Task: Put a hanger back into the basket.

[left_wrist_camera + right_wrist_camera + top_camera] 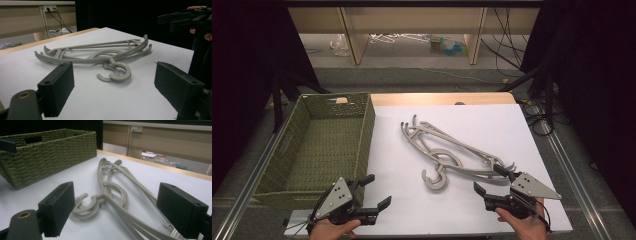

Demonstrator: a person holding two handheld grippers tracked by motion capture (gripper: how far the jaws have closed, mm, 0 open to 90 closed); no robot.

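Now a pile of grey hangers [447, 150] lies tangled mid-table on the white sheet [412, 210], just right of the green basket [319, 145]. Both the left gripper [374, 192] and the right gripper [489, 181] gape wide, holding nothing, near the table's front edge.
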